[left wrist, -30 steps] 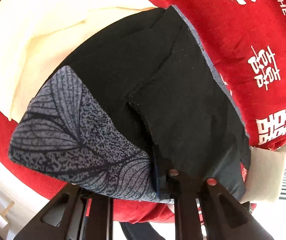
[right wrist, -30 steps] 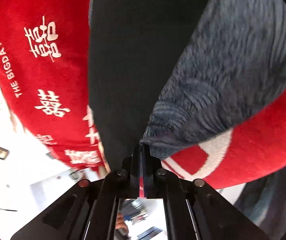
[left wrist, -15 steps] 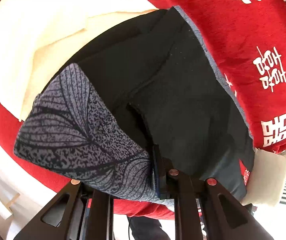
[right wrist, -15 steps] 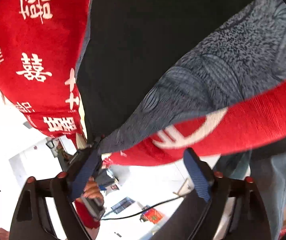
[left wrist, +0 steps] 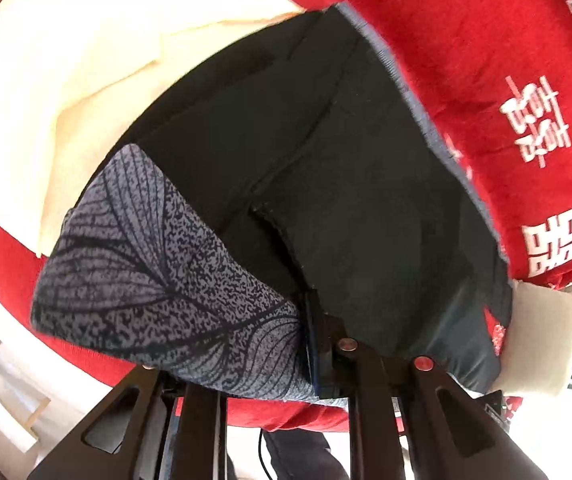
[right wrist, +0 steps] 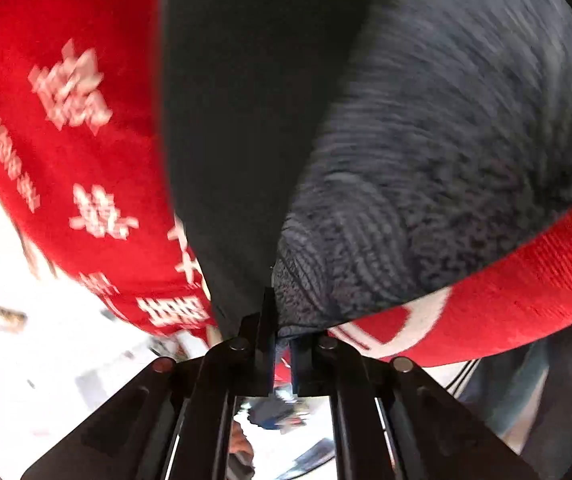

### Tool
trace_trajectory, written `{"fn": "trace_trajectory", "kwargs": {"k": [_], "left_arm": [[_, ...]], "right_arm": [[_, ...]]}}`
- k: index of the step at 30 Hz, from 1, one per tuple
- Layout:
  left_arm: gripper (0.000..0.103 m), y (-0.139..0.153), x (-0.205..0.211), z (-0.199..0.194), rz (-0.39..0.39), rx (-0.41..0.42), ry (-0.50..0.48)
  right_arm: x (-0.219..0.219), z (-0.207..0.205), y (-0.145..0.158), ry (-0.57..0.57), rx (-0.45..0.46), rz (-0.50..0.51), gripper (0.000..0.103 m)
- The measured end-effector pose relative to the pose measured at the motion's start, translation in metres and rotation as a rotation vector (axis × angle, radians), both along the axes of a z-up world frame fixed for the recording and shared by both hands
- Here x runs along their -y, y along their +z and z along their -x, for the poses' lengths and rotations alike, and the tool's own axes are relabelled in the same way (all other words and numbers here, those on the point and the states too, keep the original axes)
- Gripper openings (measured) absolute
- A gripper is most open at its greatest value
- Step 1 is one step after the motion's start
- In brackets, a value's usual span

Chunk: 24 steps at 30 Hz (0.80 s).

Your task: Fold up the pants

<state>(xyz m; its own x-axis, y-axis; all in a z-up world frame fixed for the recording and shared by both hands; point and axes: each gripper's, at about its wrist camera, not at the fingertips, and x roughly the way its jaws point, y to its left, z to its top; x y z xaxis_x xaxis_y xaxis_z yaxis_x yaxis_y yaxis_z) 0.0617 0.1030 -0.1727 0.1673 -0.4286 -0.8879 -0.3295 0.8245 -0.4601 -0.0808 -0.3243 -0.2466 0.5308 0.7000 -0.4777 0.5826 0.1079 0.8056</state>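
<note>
The pants (left wrist: 326,184) are black with a grey leaf-print panel (left wrist: 157,280). They lie folded on a red cloth with white characters (left wrist: 506,80). My left gripper (left wrist: 318,356) is shut on the near edge of the pants, where the print panel meets the black cloth. In the right wrist view the same pants (right wrist: 245,120) fill the middle, with the print panel (right wrist: 446,160) at the right. My right gripper (right wrist: 281,344) is shut on the near corner of the print panel. The view is blurred.
A cream sheet (left wrist: 65,60) lies beyond the pants at the left. A white cushion corner (left wrist: 542,340) sits at the right edge of the red cloth. A person's jeans (right wrist: 546,400) show at the lower right. A bright floor lies below.
My right gripper was shut a second ago, opened half a second ago, and is now shut again on the print corner. My left gripper kept its hold; the pants shifted slightly.
</note>
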Motion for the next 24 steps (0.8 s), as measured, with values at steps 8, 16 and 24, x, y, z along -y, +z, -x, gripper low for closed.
{"fn": "trace_trajectory", "kwargs": {"k": [8, 16, 24], "left_arm": [[0.018, 0.052, 0.006, -0.029, 0.046, 0.086, -0.005], [0.018, 0.075, 0.035, -0.134, 0.036, 0.197, -0.034], [0.018, 0.005, 0.068, -0.245, -0.118, 0.167, -0.075]], "right_arm": [[0.024, -0.07, 0.092, 0.181, 0.153, 0.139, 0.005], [0.051, -0.197, 0.104, 0.289, 0.152, 0.193, 0.005], [0.077, -0.294, 0.033, 0.379, 0.037, 0.193, 0.006]]}}
